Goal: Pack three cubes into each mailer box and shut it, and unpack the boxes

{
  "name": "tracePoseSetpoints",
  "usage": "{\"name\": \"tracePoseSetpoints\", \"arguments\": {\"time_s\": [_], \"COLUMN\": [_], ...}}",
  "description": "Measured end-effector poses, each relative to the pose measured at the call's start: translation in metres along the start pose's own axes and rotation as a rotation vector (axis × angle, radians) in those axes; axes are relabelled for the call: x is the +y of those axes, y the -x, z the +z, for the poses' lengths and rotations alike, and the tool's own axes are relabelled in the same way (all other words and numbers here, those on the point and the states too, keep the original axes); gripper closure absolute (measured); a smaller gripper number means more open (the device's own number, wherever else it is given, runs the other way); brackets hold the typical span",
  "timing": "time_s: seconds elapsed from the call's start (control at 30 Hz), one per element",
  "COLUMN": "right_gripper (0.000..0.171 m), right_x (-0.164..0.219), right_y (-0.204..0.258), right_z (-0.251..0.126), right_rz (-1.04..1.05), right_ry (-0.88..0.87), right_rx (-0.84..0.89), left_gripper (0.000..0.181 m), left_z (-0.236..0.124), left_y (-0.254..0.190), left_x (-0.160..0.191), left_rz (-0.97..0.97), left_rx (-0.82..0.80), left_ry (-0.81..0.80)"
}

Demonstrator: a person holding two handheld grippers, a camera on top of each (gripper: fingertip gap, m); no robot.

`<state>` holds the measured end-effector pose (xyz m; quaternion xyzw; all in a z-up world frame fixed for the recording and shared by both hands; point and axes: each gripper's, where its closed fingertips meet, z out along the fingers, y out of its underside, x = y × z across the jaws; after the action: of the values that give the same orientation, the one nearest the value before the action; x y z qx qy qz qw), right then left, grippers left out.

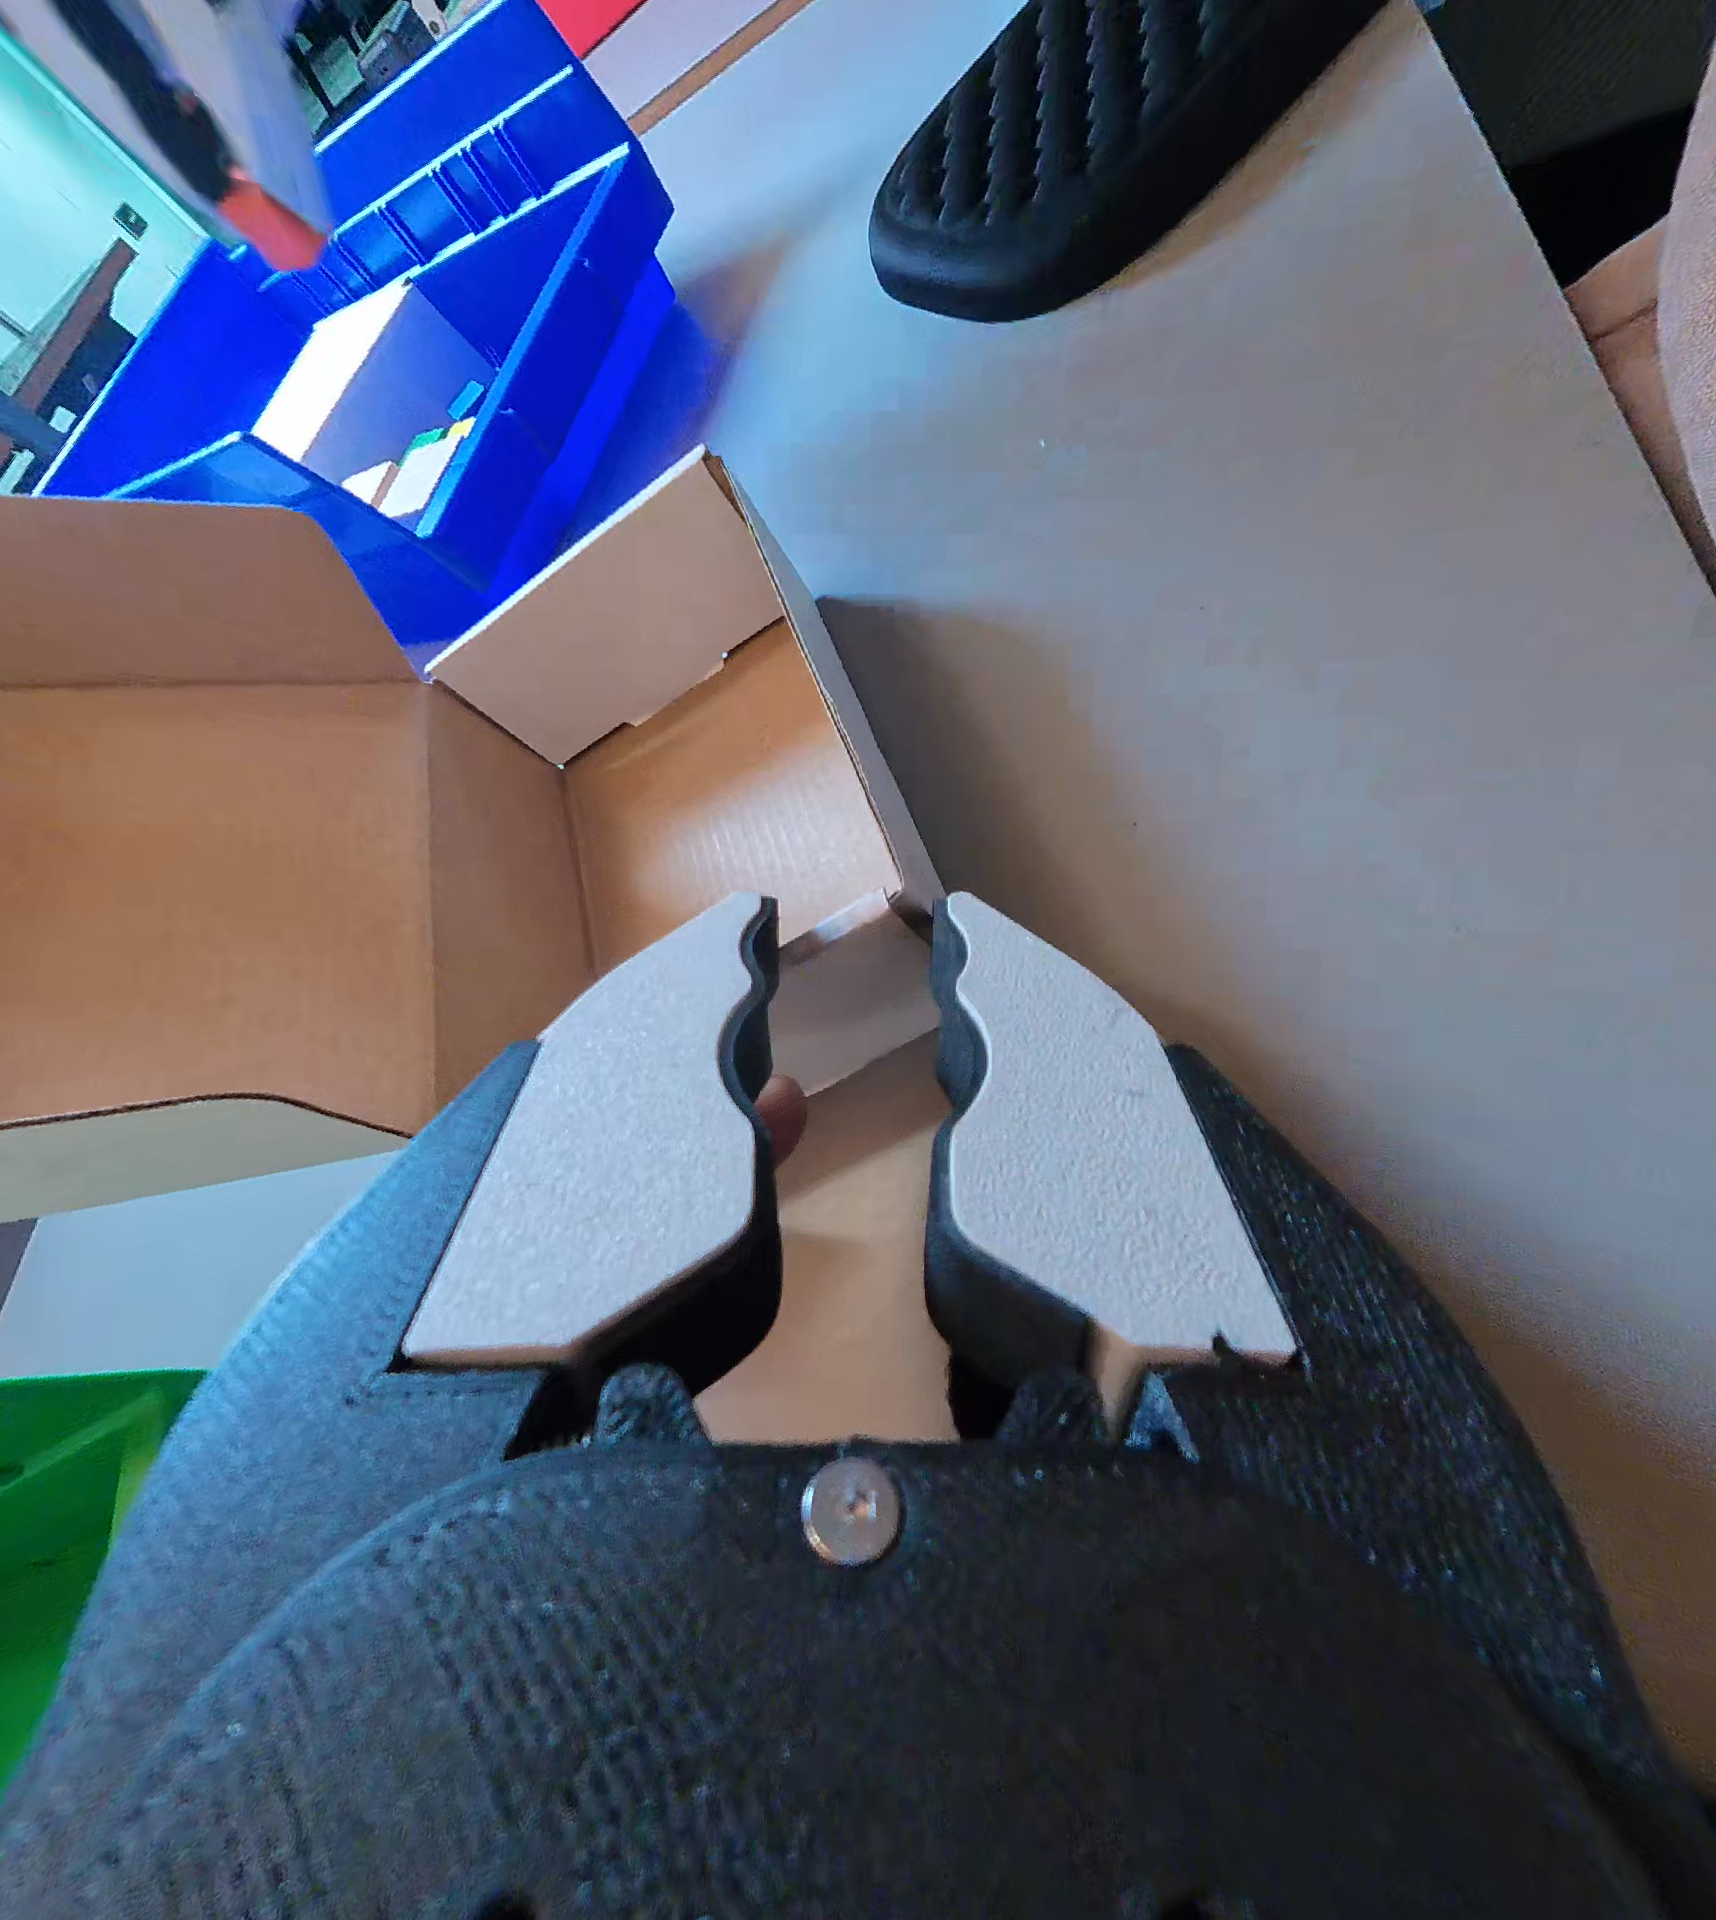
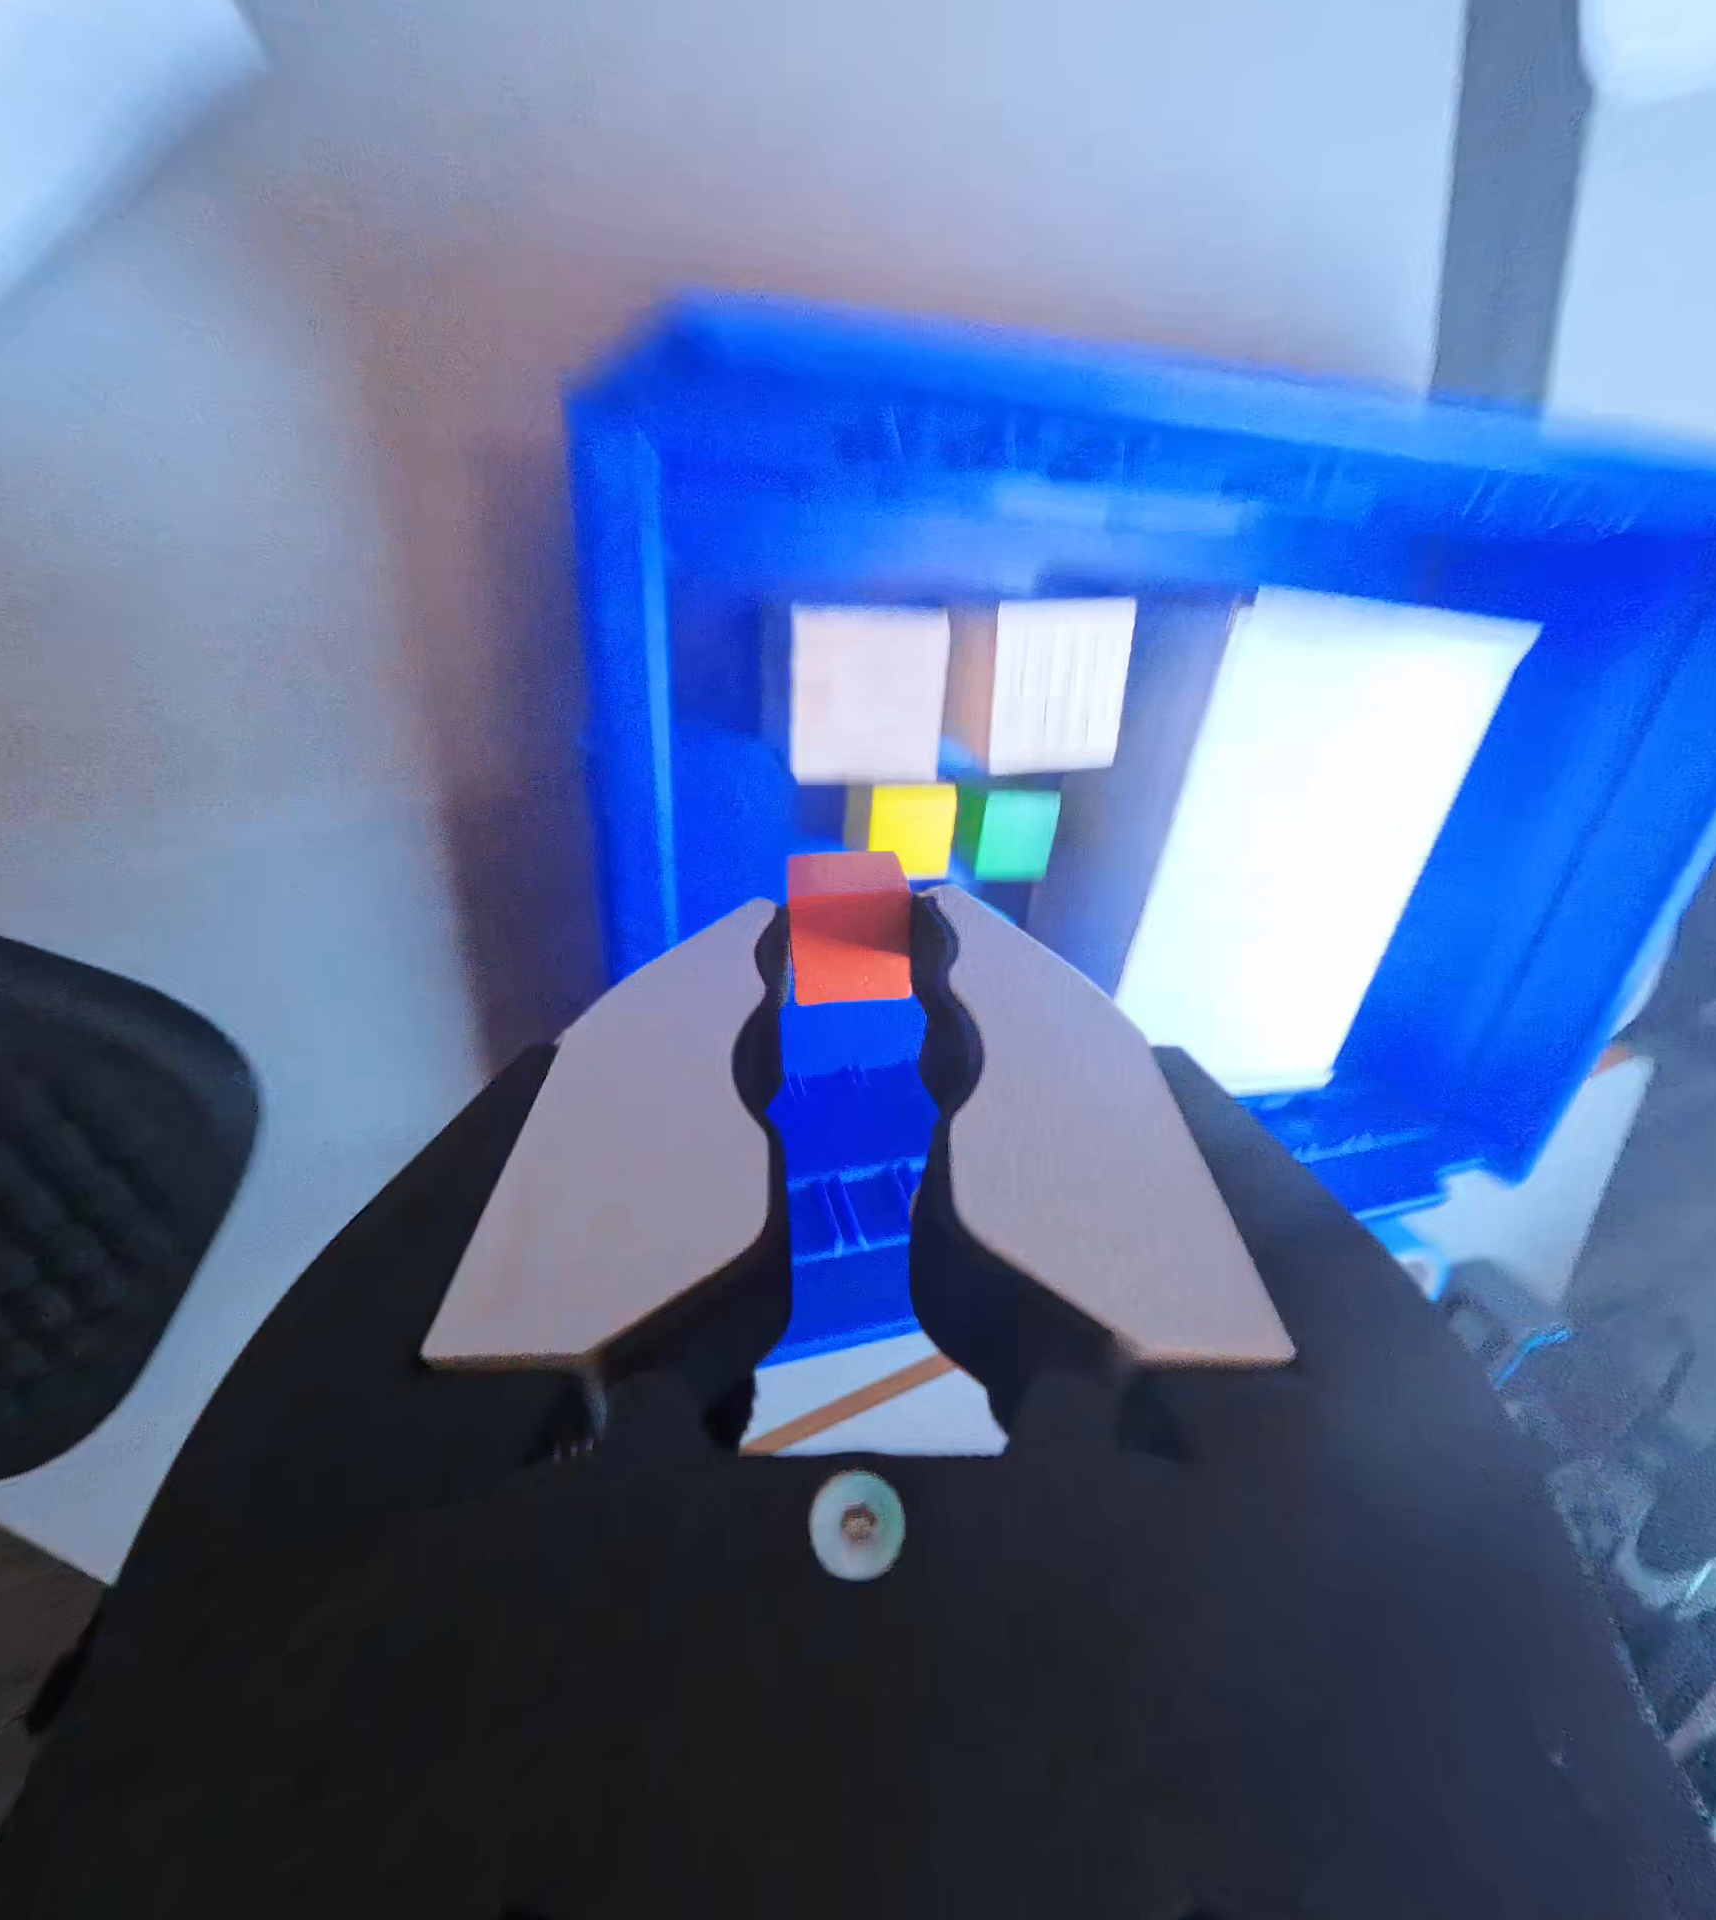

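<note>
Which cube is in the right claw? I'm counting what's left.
The red cube, pinched between the right claw's tips. The yellow cube and green cube sit free in the blue bin.

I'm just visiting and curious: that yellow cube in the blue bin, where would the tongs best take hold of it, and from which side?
Probably from above, closing on the yellow cube's near and far faces. Its right face sits against the green cube, so tongs have no room there. The right tongs already hold a red cube by two opposite flat faces, which seems to work. The view is blurred, so gaps are uncertain.
</note>
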<state>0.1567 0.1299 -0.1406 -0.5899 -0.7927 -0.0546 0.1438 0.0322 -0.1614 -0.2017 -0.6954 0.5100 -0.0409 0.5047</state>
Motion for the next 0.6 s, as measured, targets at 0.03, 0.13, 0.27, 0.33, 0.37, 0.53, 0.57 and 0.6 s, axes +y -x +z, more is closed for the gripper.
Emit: {"name": "tracePoseSetpoints", "arguments": {"time_s": [0.03, 0.13, 0.27, 0.33, 0.37, 0.53, 0.57, 0.6], "right_gripper": [0.149, 0.149, 0.149, 0.149, 0.149, 0.134, 0.134, 0.134], "right_x": [0.018, 0.045, 0.062, 0.065, 0.064, 0.056, 0.047, 0.032], "right_y": [-0.005, -0.009, -0.009, -0.009, -0.008, -0.006, -0.007, -0.005], "right_z": [0.015, 0.051, 0.081, 0.092, 0.096, 0.092, 0.082, 0.07], "right_rz": [0.028, 0.067, 0.056, 0.062, 0.07, 0.098, 0.111, 0.131], "right_ry": [0.043, 0.11, 0.225, 0.251, 0.246, 0.199, 0.141, 0.052], "right_rx": [-0.008, -0.039, -0.067, -0.085, -0.097, -0.102, -0.1, -0.107], "left_gripper": [0.154, 0.154, 0.154, 0.154, 0.154, 0.152, 0.15, 0.146], "left_z": [0.0, -0.001, -0.002, -0.003, -0.004, -0.005, -0.006, -0.006], "left_y": [0.0, -0.001, -0.001, -0.001, -0.001, 0.001, 0.001, 0.001], "left_x": [0.0, 0.0, 0.0, 0.001, 0.001, 0.003, 0.003, 0.003], "left_rz": [0.0, 0.001, -0.003, 0.003, 0.007, 0.025, 0.022, 0.016], "left_rx": [0.002, 0.012, 0.026, 0.031, 0.032, 0.023, 0.021, 0.023], "left_ry": [-0.001, -0.012, -0.023, -0.023, -0.024, -0.022, -0.02, -0.02]}}
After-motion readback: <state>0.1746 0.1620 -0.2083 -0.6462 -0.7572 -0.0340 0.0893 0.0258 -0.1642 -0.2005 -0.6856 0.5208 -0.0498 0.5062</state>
